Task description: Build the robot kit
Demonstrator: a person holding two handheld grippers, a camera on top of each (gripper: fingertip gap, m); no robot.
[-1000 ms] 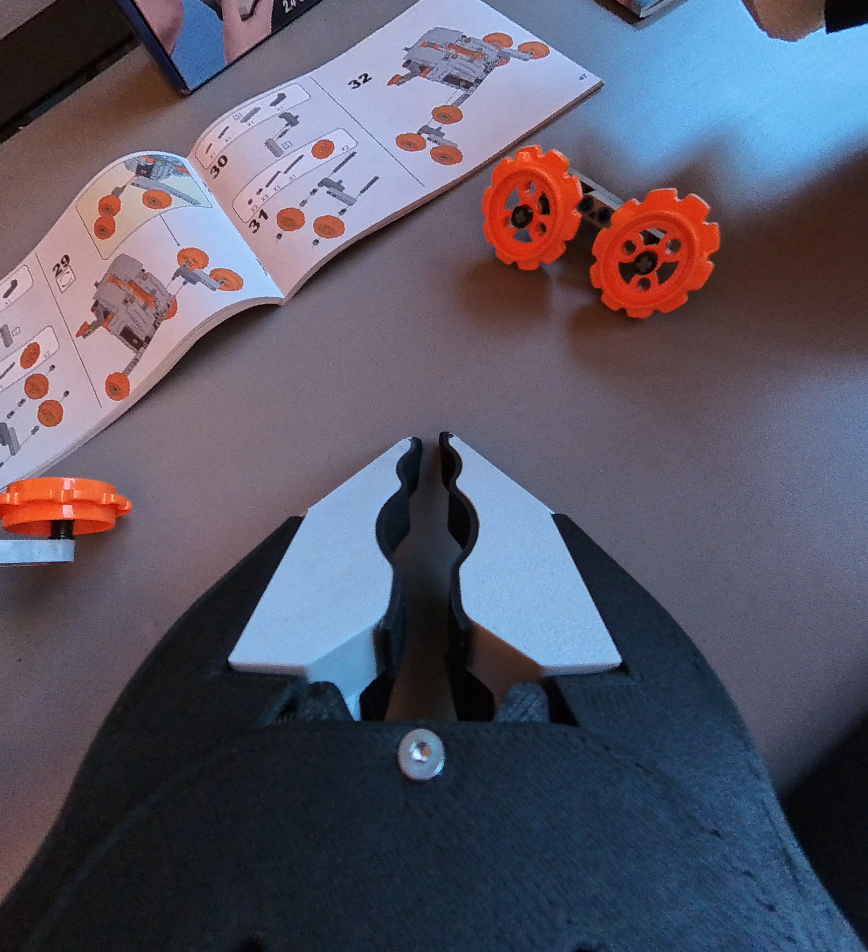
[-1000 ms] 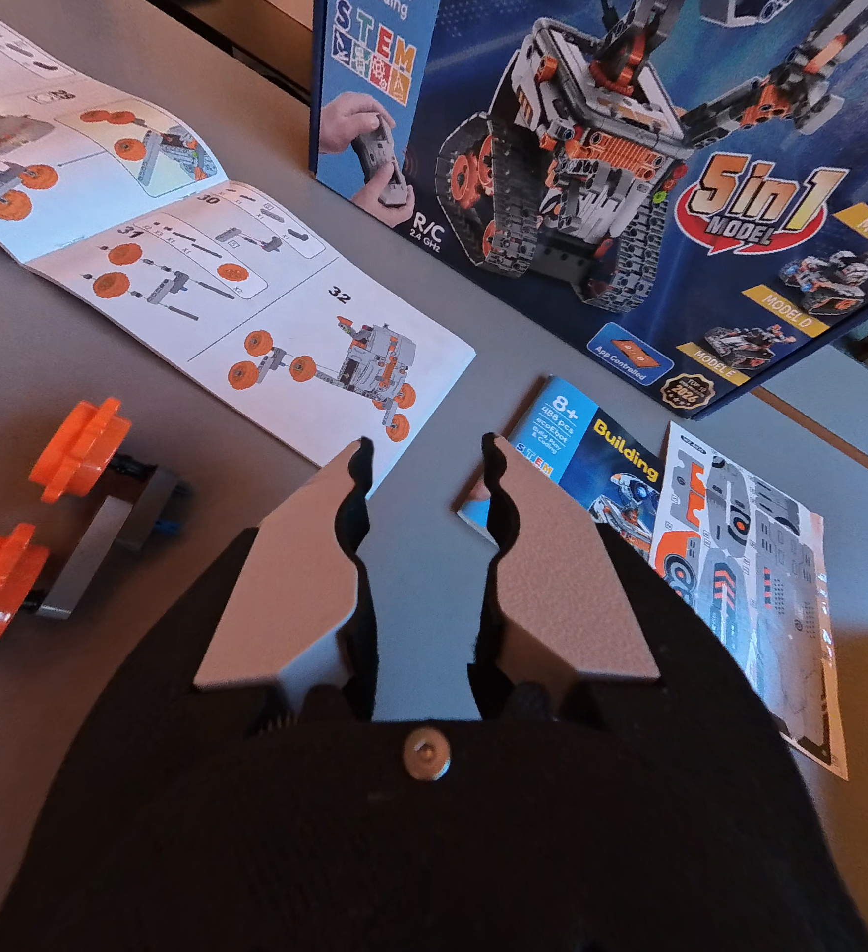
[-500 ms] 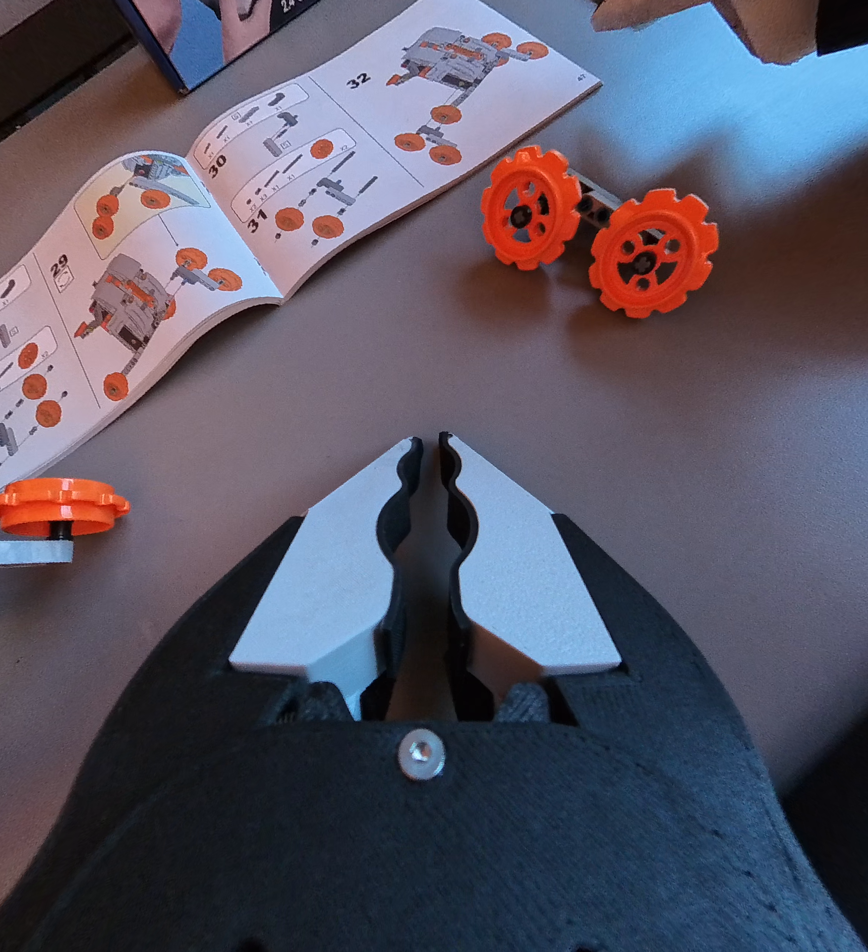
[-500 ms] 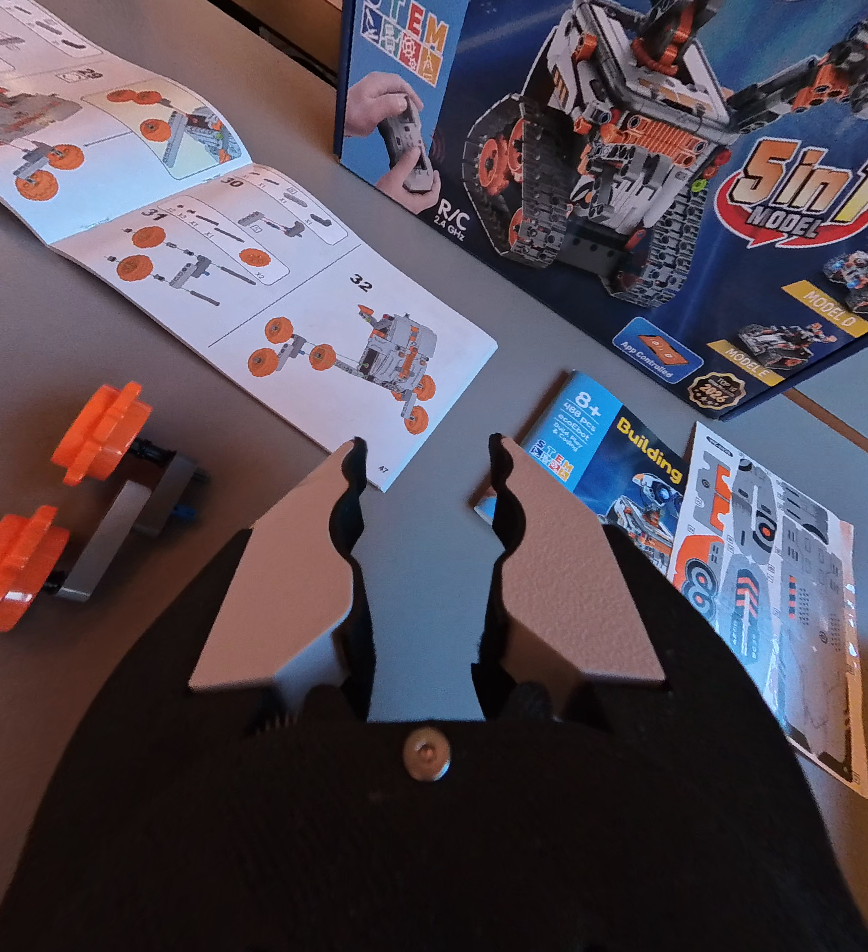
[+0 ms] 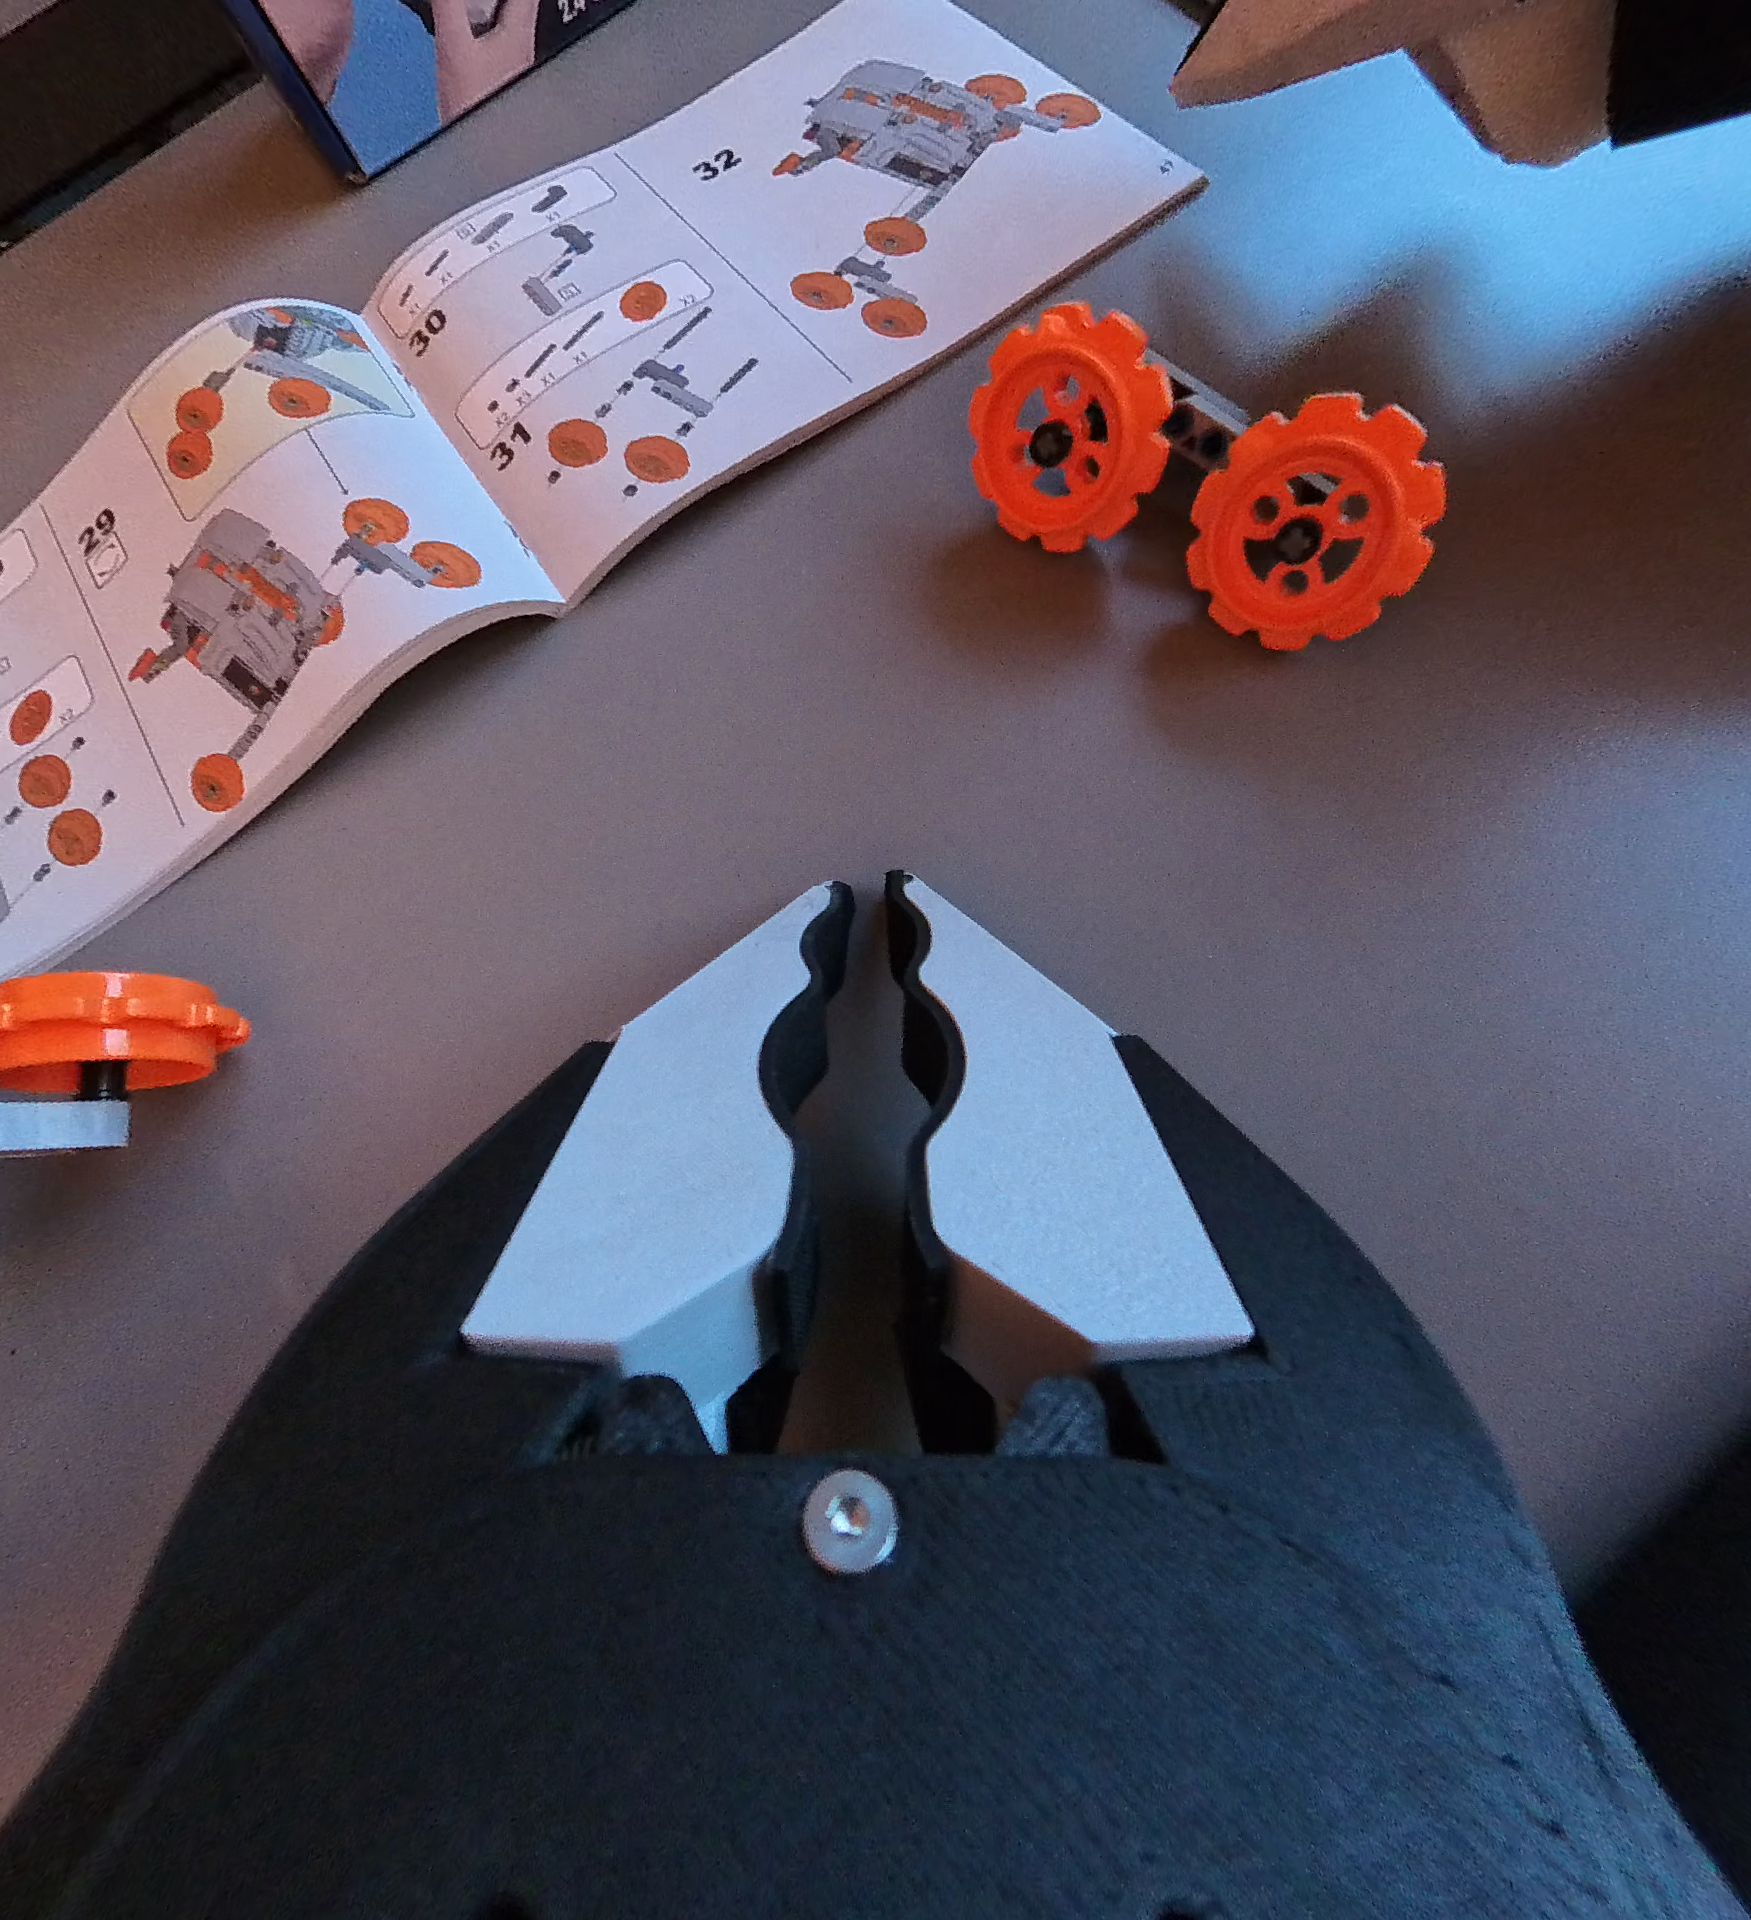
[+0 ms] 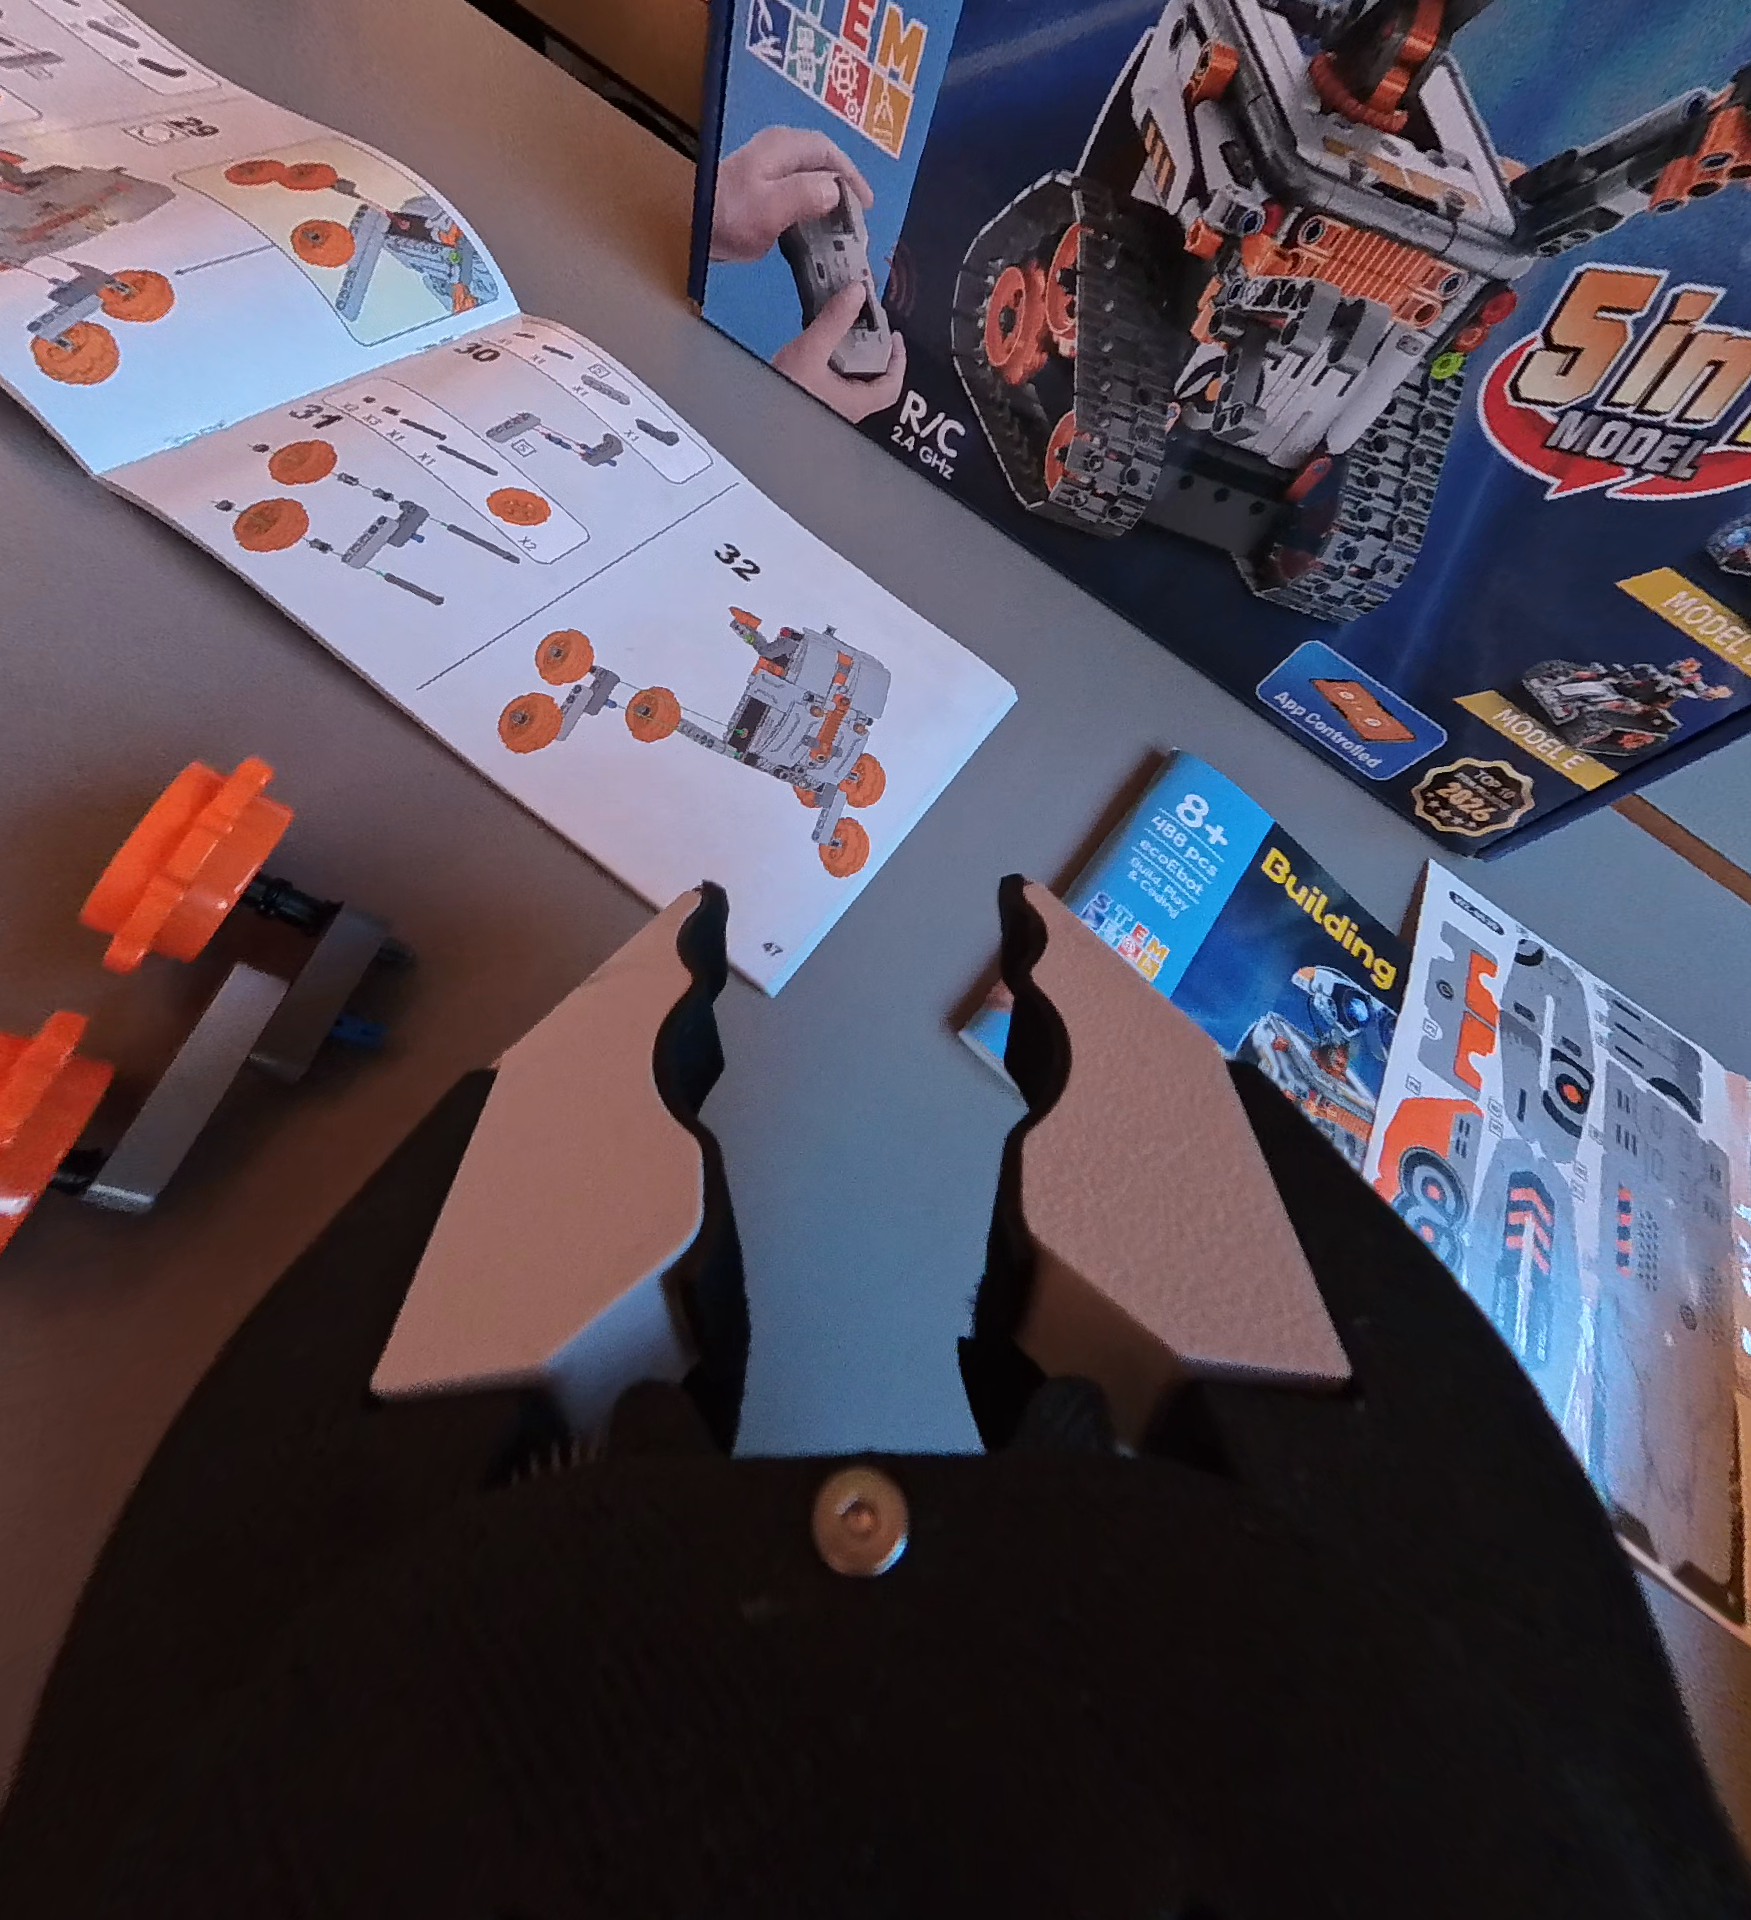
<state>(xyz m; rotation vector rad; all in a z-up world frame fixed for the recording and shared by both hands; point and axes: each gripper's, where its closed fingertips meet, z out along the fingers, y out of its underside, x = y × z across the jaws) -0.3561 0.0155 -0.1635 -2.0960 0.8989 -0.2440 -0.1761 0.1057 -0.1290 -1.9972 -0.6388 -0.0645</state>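
My left gripper point(image 5: 869, 894) is shut and empty, low over the grey table. Ahead to its right stands an assembly of two orange toothed wheels on a grey beam point(image 5: 1203, 473). A second orange wheel on a grey beam point(image 5: 86, 1034) lies at the left edge. My right gripper point(image 6: 855, 902) is open and empty, its tips over the table just past the corner of the open instruction booklet point(image 6: 497, 499). The two-wheel assembly point(image 6: 123, 997) lies to its left. The right gripper's fingers point(image 5: 1370, 73) show at the top right of the left wrist view.
A large blue toy box point(image 6: 1318, 343) stands upright at the back. A small blue booklet point(image 6: 1224, 935) and a sticker sheet point(image 6: 1577, 1195) lie to the right of my right gripper. The open booklet point(image 5: 435, 416) spreads across the left of the left wrist view. The left gripper's tips are roughly 20 centimeters from the right gripper's.
My right gripper has moved to the left, toward the booklet's corner and the wheel assembly. The left gripper has stayed still.
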